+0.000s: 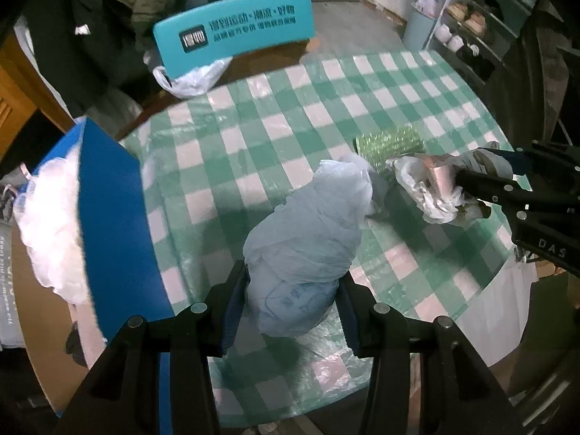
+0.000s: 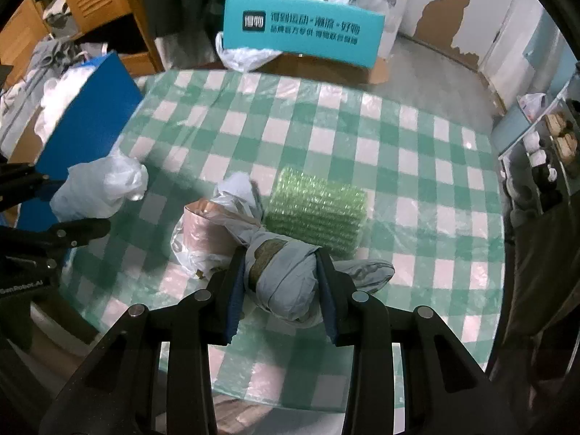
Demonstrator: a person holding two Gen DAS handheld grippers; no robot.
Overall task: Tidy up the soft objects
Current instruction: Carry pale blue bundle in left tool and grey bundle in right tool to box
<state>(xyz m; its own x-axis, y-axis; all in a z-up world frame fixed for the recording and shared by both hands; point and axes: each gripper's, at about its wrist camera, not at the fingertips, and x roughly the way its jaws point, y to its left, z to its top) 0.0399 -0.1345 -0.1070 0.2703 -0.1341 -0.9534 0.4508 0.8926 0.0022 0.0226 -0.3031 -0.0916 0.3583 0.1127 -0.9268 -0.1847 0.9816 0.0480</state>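
Plastic film makes up both loads, so each should be light, squashy and a little slick. The left gripper (image 1: 291,308) is clamped on the pale bag (image 1: 308,239) near its bottom end, pads sunk into the sides; the bag rises toward twelve o'clock in the left wrist view and appears lifted off the checked table (image 1: 282,108). The right gripper (image 2: 281,290) pinches the grey bundle (image 2: 286,272) across its taped waist, jaws narrow; a pink-lined wad (image 2: 203,232) hangs off it at ten o'clock and a loose tail at three.

Judging by the creases, the film will give under the pads and could slide out if squeezed only at a loose edge. The waist, where layers are wound tight, looks like the surest hold on the bundle; the bag is best taken across its bulk.

Green bubble wrap (image 2: 315,214) lies on the table just beyond the bundle, at one o'clock. At nine o'clock in the left view stands the blue box (image 1: 108,217), already stuffed with white film, the likely destination.
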